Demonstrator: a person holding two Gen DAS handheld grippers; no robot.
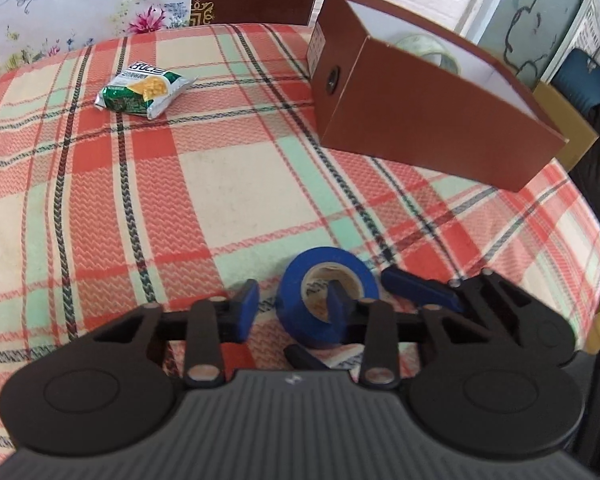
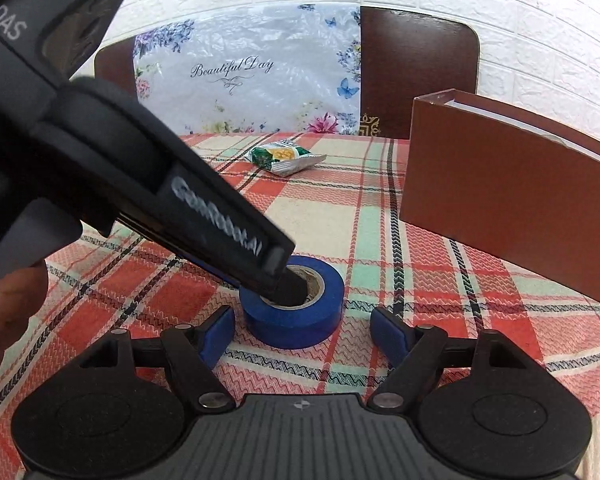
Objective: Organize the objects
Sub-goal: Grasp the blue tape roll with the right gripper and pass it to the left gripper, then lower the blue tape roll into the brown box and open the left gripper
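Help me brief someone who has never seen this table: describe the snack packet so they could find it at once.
Start from the plaid tablecloth and look to its far side, toward the floral "Beautiful Day" bag against the wall. The snack packet lies flat there, alone, left of the brown box. It is the only crinkly foil pouch: green and silver with a yellow picture, unlike the blue tape roll nearer the camera.

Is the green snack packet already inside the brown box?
No: the green snack packet lies on the plaid cloth, apart from the brown box.
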